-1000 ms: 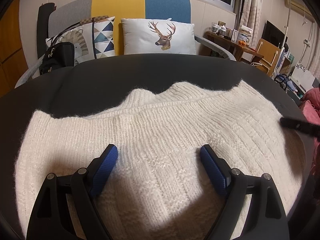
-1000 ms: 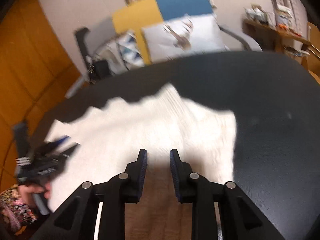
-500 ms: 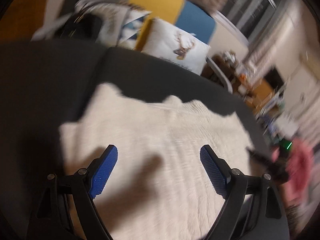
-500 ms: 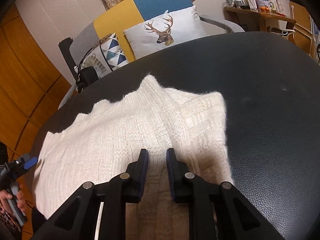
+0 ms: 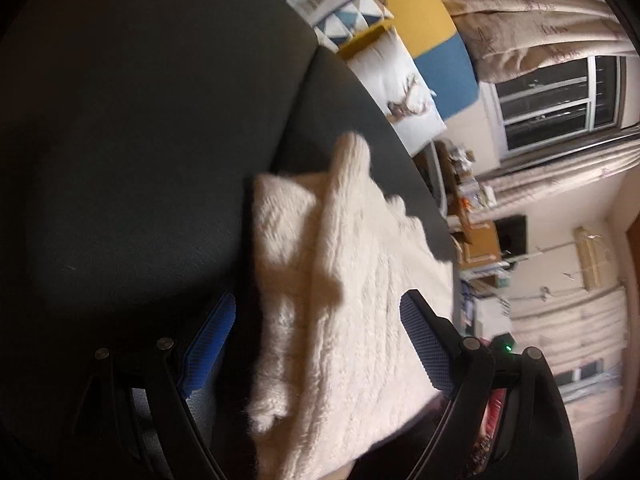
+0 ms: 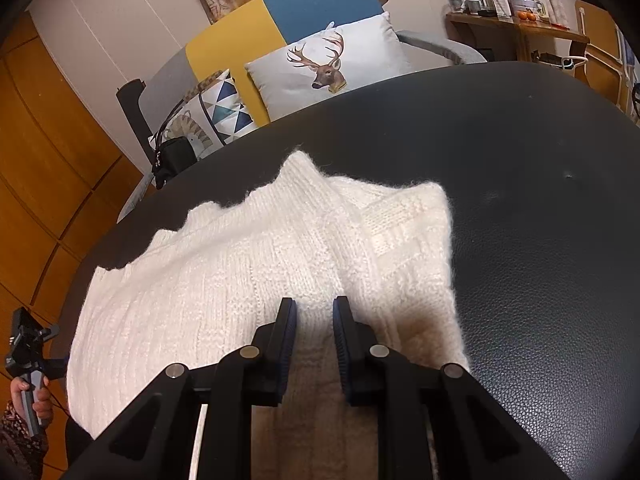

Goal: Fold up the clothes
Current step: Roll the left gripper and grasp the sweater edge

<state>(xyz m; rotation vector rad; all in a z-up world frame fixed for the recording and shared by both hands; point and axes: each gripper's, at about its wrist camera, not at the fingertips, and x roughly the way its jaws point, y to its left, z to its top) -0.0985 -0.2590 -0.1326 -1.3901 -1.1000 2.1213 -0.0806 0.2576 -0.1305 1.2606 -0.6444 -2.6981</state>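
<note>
A white knit sweater [image 6: 248, 280] lies flat on the black leather table [image 6: 540, 240], its right part folded over into a ridge. My right gripper [image 6: 314, 308] sits low on that ridge near the front edge. Its jaws stand narrow, with the blue pads pressing a fold of knit between them. In the left wrist view the picture is rolled sideways, and the sweater [image 5: 360, 280] runs up the middle. My left gripper [image 5: 316, 312] is wide open astride the sweater's edge and holds nothing. One fingertip is over bare table and the other over the knit.
A person's hand [image 6: 34, 400] holds the left gripper's handle off the table's left edge. Behind the table stands a sofa with a deer cushion [image 6: 332, 64] and a black handbag [image 6: 176, 160]. A wooden side table with jars [image 6: 504, 12] is at the back right.
The left gripper has swept sideways to the sweater's edge and rolled strongly, still wide open. The right gripper's jaws have narrowed slightly on the knit, and it has hardly moved.
</note>
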